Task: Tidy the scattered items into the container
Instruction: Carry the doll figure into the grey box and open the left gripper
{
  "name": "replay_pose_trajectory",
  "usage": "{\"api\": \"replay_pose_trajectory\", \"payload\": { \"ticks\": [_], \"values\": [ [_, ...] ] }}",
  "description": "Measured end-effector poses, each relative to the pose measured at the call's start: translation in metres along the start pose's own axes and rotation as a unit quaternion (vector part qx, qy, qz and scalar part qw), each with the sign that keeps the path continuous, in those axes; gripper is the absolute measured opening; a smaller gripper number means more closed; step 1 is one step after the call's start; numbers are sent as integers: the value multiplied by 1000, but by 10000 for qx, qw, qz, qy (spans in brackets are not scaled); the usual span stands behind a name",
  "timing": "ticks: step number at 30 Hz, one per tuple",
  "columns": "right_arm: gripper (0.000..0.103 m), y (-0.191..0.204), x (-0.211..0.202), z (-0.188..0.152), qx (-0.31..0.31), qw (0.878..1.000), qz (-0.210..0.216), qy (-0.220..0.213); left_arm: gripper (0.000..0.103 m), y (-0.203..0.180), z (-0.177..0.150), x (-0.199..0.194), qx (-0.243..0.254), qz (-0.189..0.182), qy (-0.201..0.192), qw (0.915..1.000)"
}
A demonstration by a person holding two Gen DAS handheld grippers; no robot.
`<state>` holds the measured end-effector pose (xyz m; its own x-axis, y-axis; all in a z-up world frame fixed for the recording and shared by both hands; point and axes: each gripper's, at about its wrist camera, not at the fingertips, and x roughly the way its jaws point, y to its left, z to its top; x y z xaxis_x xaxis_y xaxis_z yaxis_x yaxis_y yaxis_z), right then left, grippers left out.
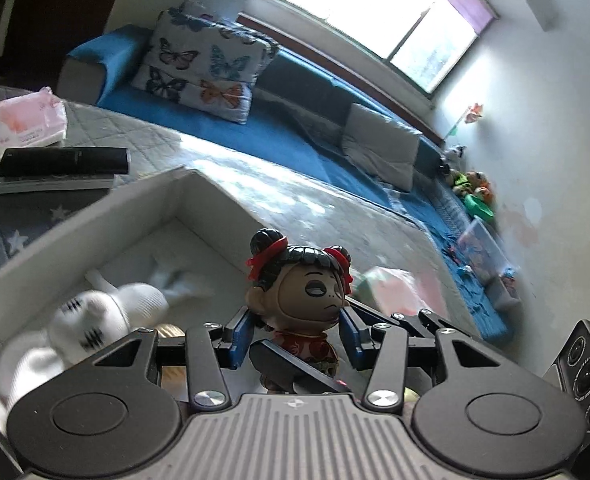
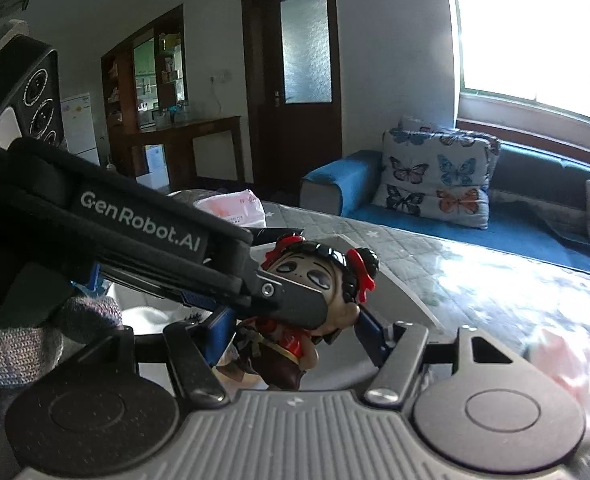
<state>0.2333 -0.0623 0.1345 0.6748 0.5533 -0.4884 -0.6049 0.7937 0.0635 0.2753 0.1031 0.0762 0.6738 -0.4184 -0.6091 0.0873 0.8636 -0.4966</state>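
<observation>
Figurine (image 1: pixel 315 292) pinched at the head between left tongs (image 1: pixel 295 332), held over the white box (image 1: pixel 95 216) edge. Torso half hidden by one right tongs (image 2: pixel 295 330) finger; cannot tell whether gripping or merely flanking.

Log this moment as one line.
stage: figurine handling | figurine: between fingers of left gripper and right gripper | grip owner: unclear | white box: white plush inside
</observation>
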Motion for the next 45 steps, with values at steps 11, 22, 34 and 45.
{"api": "replay_pose_trajectory", "payload": {
  "ticks": [11,22,34,45],
  "values": [
    [67,-23,78,-4,206,9968,137,757,49,49,15,62,-440,59,544,9975],
    [67,-22,107,-7,-99,9926,-56,1211,48,61,15,80,-654,65,753,9950],
    [73,-21,104,-4,-139,9931,-123,1155,48,64,15,71,-689,81,647,9955],
    [78,-13,78,-3,-208,9957,-187,878,48,54,12,53,-649,103,529,9964]
  ]
}}
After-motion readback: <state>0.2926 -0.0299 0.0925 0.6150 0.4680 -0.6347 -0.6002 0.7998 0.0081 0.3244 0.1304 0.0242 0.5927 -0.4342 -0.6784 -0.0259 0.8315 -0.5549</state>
